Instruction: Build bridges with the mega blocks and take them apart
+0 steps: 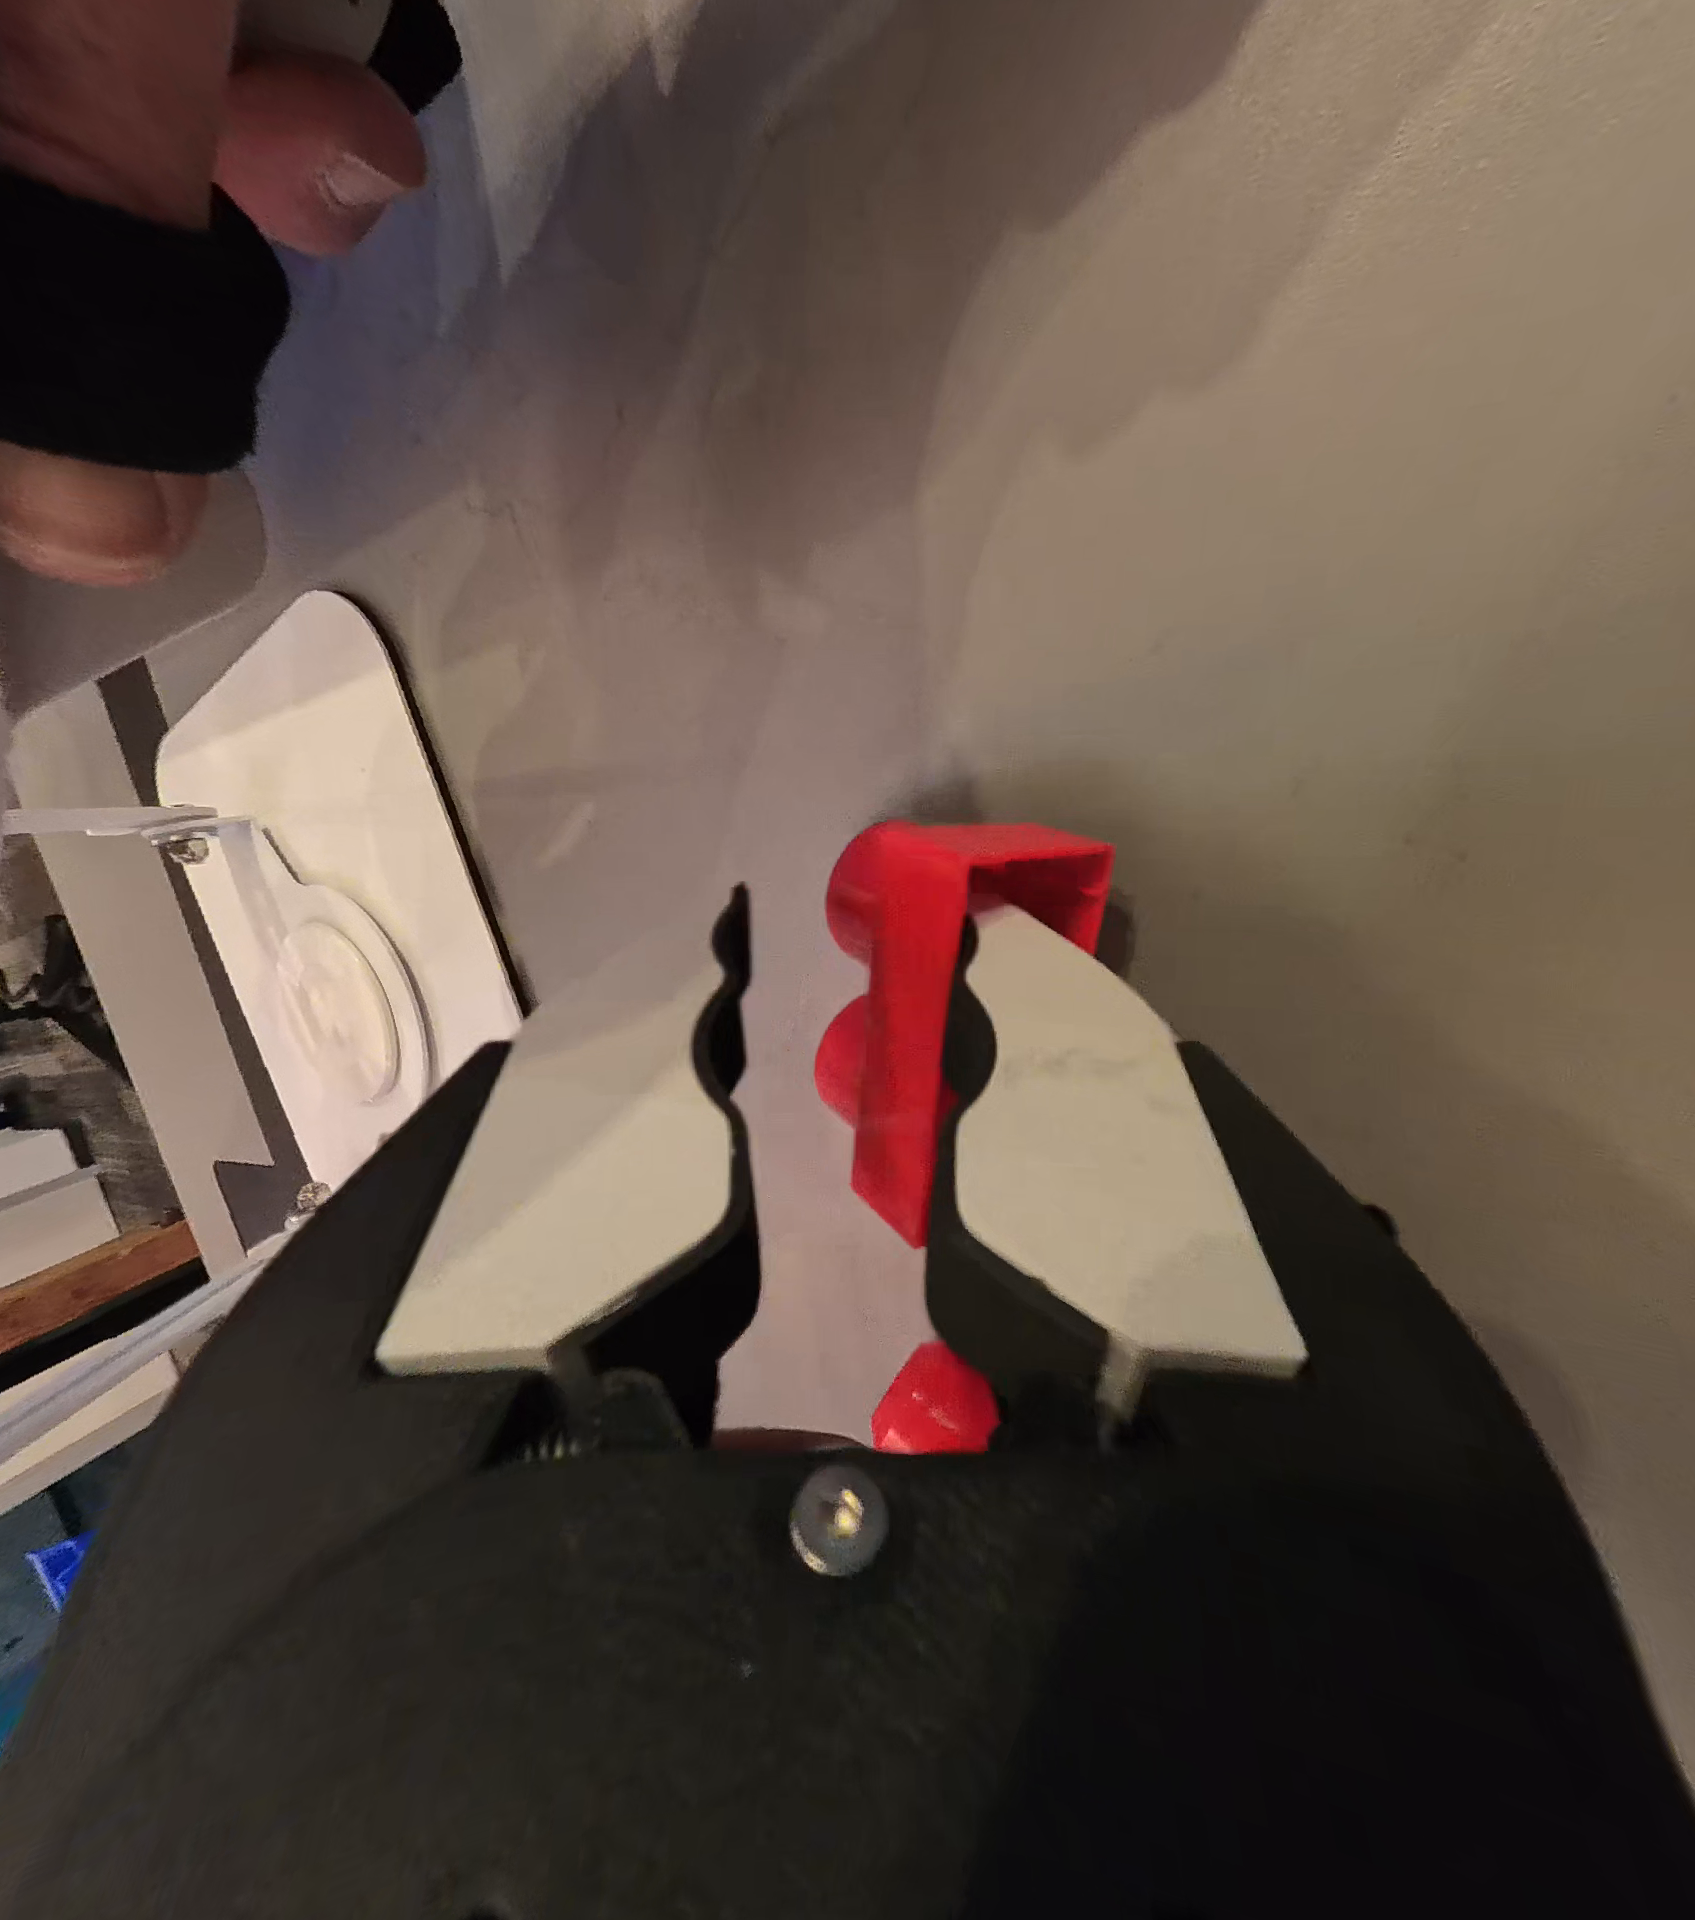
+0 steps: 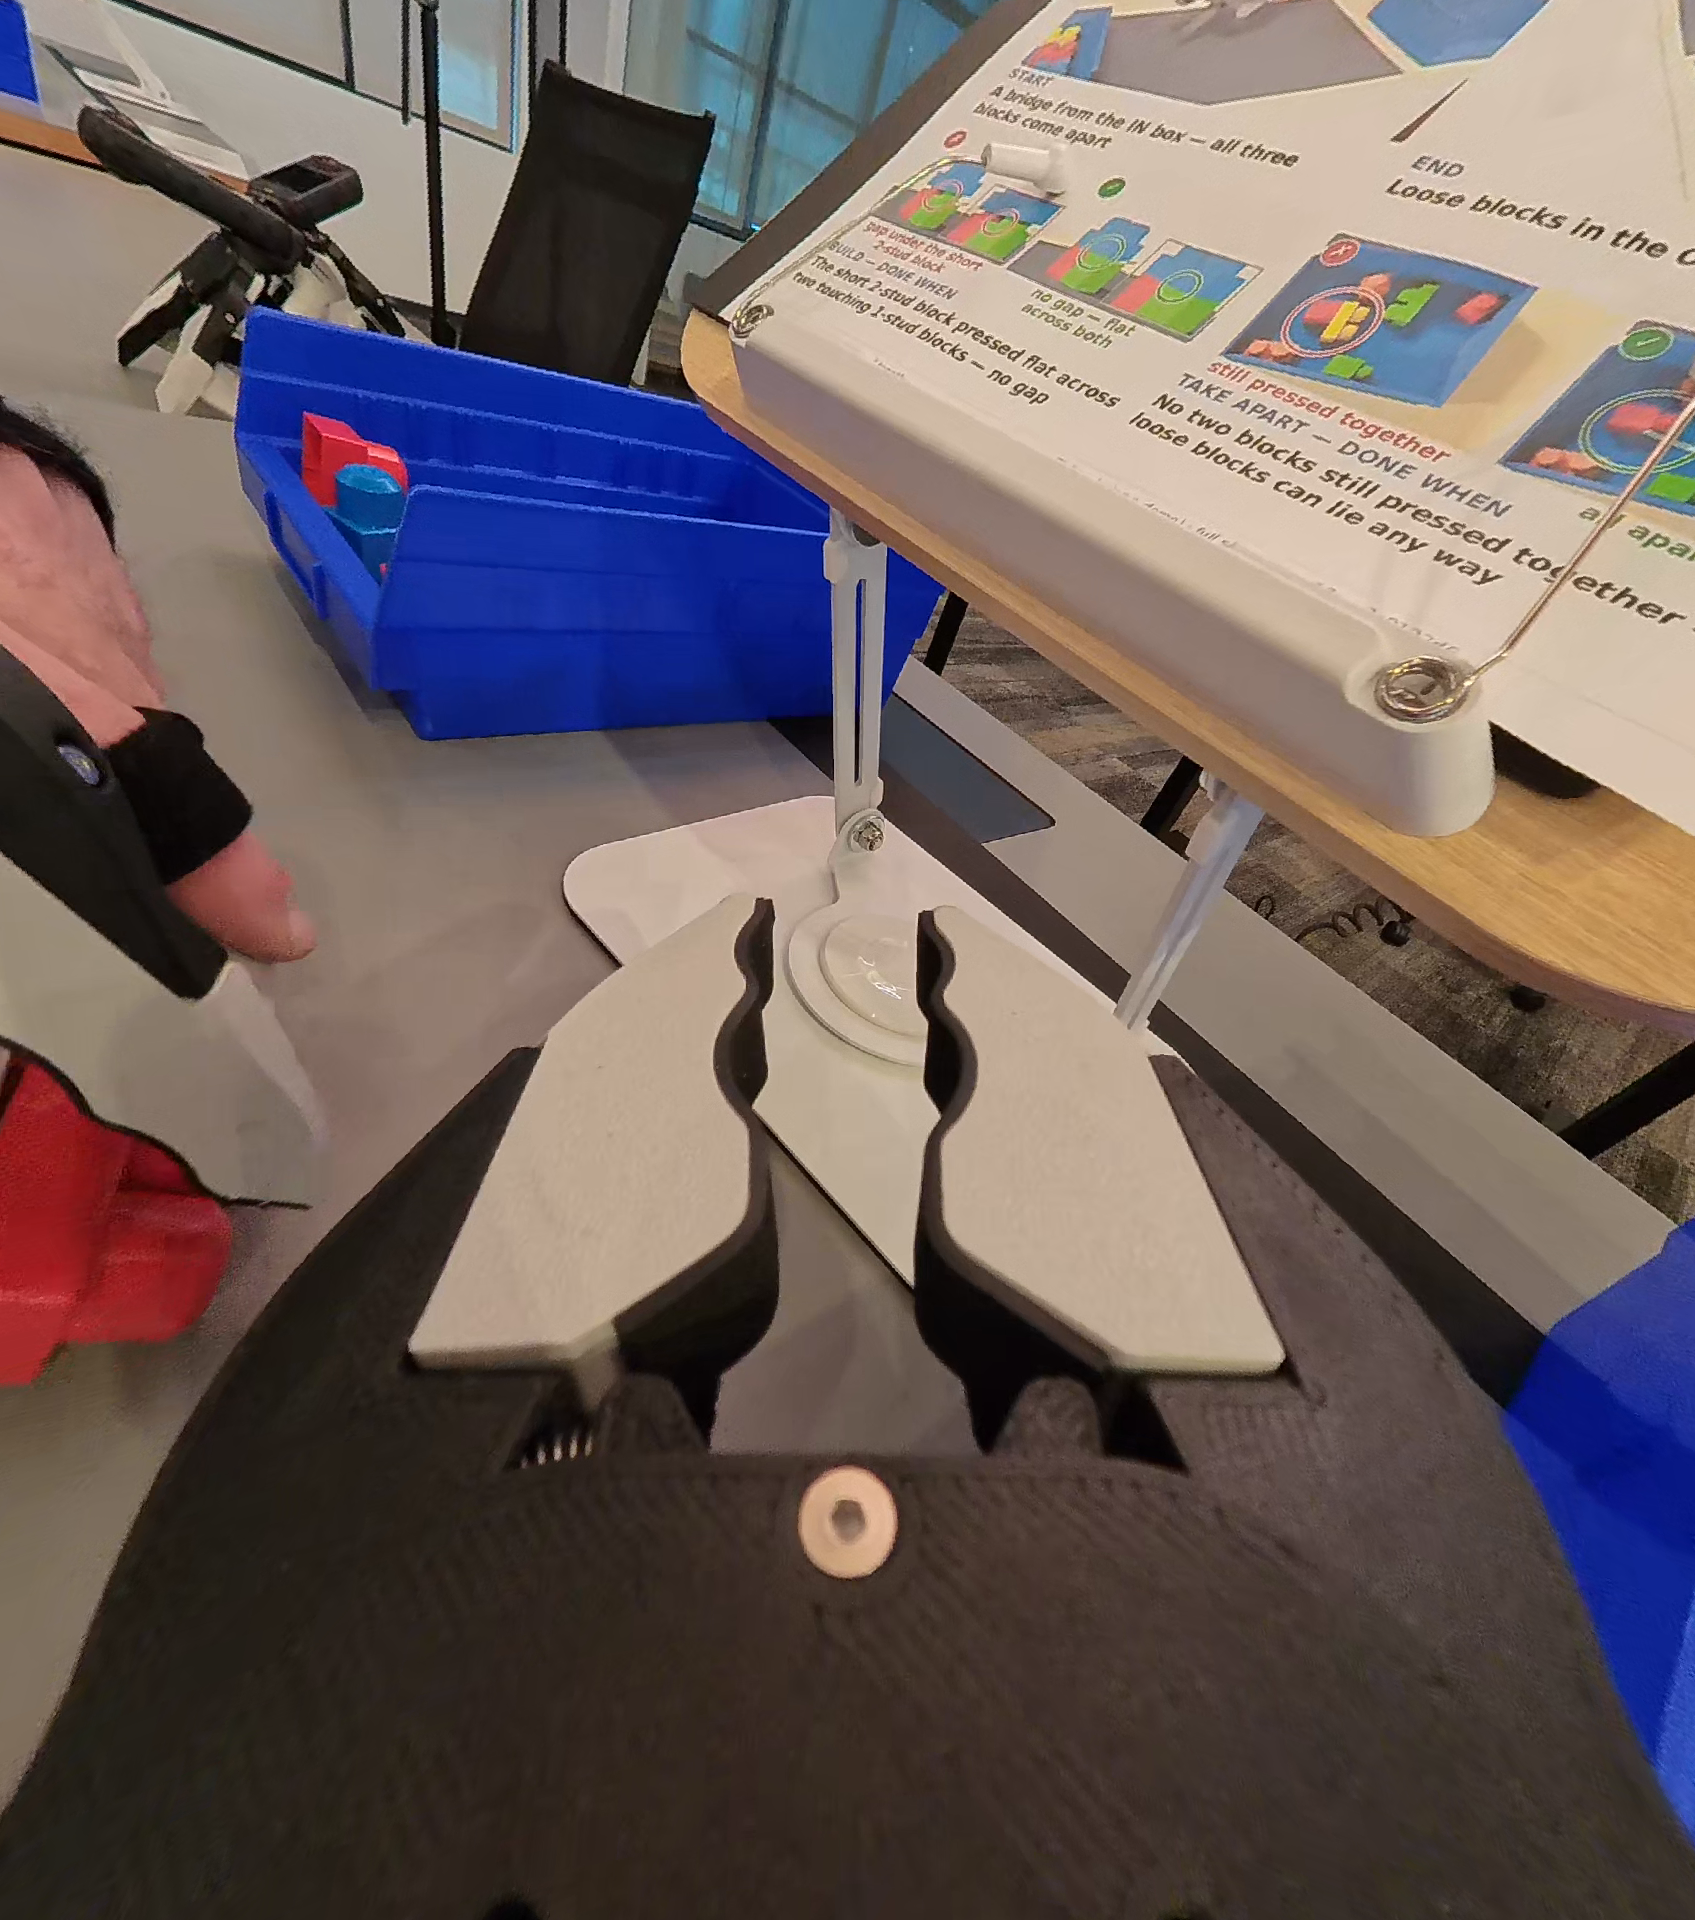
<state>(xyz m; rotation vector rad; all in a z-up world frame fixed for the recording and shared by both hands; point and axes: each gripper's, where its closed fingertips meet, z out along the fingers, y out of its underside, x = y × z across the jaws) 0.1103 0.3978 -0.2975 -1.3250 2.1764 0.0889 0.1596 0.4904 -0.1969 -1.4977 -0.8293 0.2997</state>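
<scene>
Over the grey tabletop (image 1: 1238, 520), left gripper (image 1: 848, 935) spread, red block (image 1: 900, 1039) against one finger only, right gripper (image 2: 845, 935) spread and bare, blue bin (image 2: 562, 582) beyond.

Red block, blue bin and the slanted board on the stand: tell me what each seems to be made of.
Red block: looks like moulded plastic, matte to satin, one even colour with rounded studs and a hollow, thin-walled end. Blue bin: seems to be rigid plastic with a slight sheen; ribbed inner wall and uniform colour. Slanted board: probably wood or wood-look laminate; pale grain shows on its edge and top, so which one stays open.
</scene>
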